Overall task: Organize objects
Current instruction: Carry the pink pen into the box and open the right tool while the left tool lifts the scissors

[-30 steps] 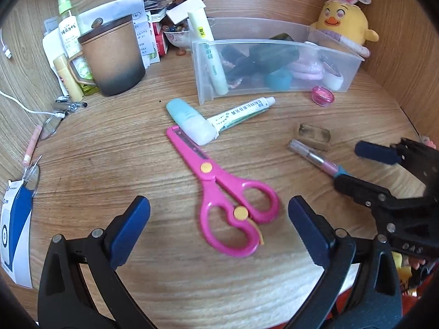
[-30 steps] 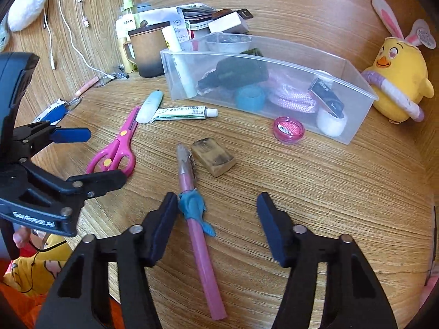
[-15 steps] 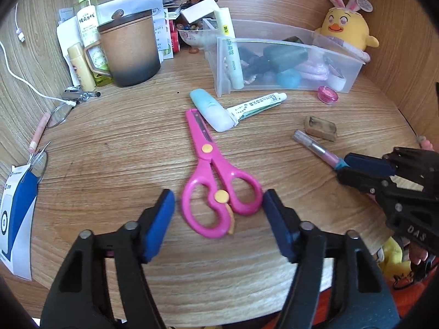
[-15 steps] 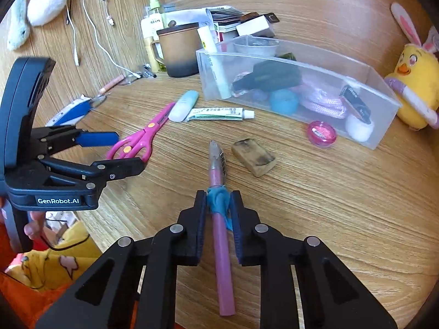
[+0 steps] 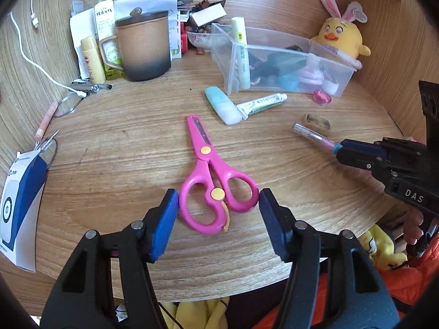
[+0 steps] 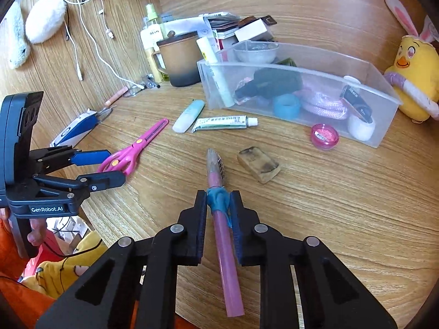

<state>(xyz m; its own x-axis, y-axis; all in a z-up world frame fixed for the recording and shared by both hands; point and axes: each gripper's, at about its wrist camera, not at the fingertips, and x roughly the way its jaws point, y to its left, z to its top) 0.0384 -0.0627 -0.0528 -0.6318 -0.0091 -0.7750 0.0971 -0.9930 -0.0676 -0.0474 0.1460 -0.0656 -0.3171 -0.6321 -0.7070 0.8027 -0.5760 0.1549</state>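
Our left gripper point(image 5: 218, 201) has its jaws set narrowly around the scissors' point(image 5: 212, 176) handles on the counter point(image 5: 123, 148), pads beside the loops, blades pointing away. Further right, our right gripper point(image 6: 218, 204) has its jaws clamped on the pen point(image 6: 219, 208) at its teal band, tip toward the bin point(image 6: 378, 82).

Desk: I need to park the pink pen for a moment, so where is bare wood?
Bare wood lies right of the eraser, before the clear bin. More lies between the pink scissors and the glasses. The back, around the mug, is crowded.
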